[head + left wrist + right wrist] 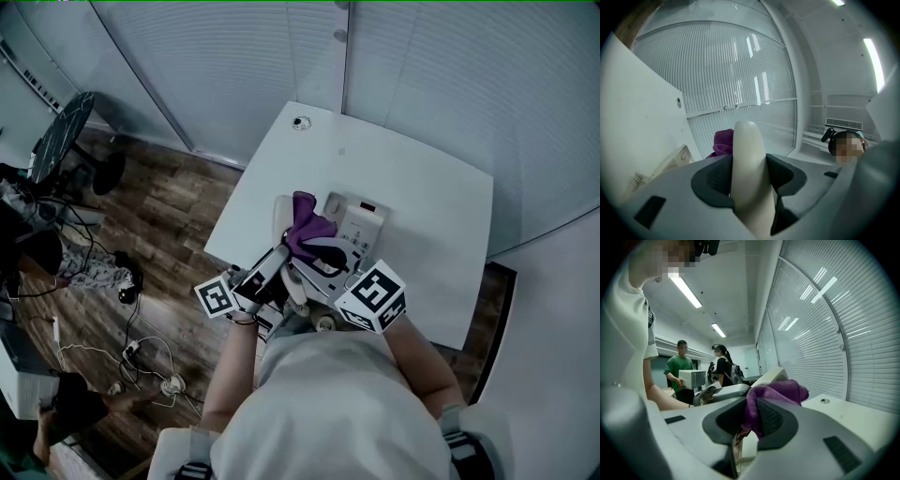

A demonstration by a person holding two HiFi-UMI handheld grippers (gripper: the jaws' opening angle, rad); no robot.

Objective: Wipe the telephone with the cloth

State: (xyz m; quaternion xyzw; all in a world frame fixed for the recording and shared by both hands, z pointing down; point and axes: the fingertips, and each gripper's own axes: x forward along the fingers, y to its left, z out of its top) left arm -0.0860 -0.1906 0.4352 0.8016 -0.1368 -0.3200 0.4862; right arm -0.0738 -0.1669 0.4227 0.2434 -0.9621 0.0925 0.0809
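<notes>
- Telephone handset [748, 140], smooth, cream and rounded, is clamped between the dark ribbed pads of the left gripper [750, 176].
- Soft, bunched purple cloth [780, 391] is pinched in the right gripper [752, 420] and lies against the handset.
- Boxy pale base [361, 220] sits just beyond both grippers on the matte white table [441, 216], which has rounded corners.

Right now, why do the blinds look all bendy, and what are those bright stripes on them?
Left gripper view: the wide lens bows the blinds into curves, and bright streaks of glare lie across them. Right gripper view: the same bending, with glaring light strips overhead. Head view: dimmer and bluish.
</notes>
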